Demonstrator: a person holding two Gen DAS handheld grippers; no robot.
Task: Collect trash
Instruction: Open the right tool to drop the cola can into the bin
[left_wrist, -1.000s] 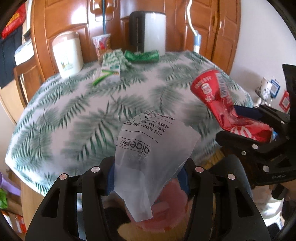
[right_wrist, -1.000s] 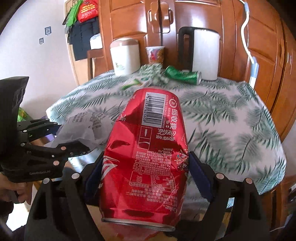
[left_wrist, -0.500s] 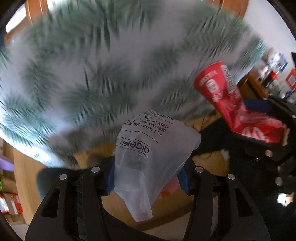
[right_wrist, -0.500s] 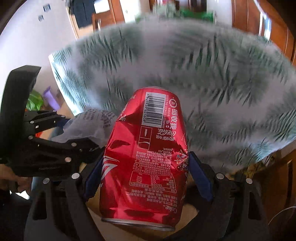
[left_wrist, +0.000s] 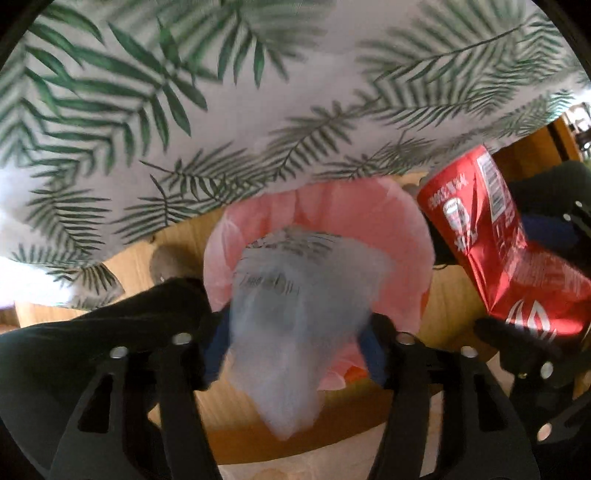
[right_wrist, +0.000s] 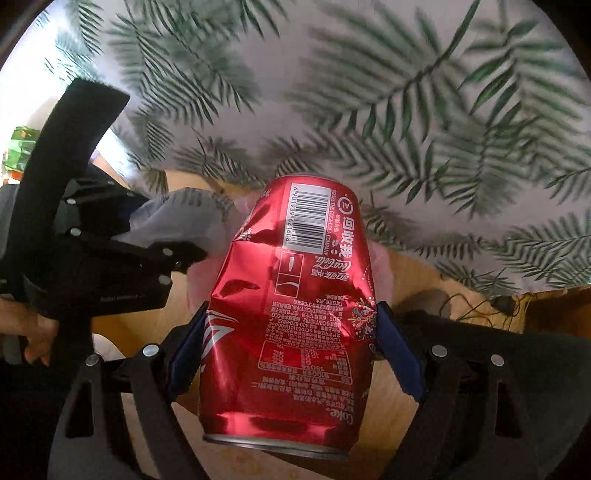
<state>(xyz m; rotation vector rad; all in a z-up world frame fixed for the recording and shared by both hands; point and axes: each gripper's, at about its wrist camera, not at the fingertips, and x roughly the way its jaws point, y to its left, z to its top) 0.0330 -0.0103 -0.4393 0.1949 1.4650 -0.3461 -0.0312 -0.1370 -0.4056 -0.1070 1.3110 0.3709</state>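
My left gripper (left_wrist: 295, 343) is shut on a crumpled clear plastic wrapper (left_wrist: 291, 314) with printed text and holds it over a bin lined with a pink bag (left_wrist: 325, 218). My right gripper (right_wrist: 291, 343) is shut on a dented red Coca-Cola can (right_wrist: 291, 306), held upright just right of the left gripper. The can also shows in the left wrist view (left_wrist: 495, 243), and the wrapper in the right wrist view (right_wrist: 184, 221). The pink bag (right_wrist: 380, 266) peeks out behind the can.
The edge of the table, draped in a white cloth with green palm leaves (left_wrist: 221, 110), hangs above the bin. Wooden floor (left_wrist: 447, 306) lies around it. A dark cable (right_wrist: 476, 306) runs on the floor at the right.
Both grippers have tilted down from the tabletop and moved past the table edge. The pink-lined bin has come into view below the wrapper and the can. Both grips are unchanged.
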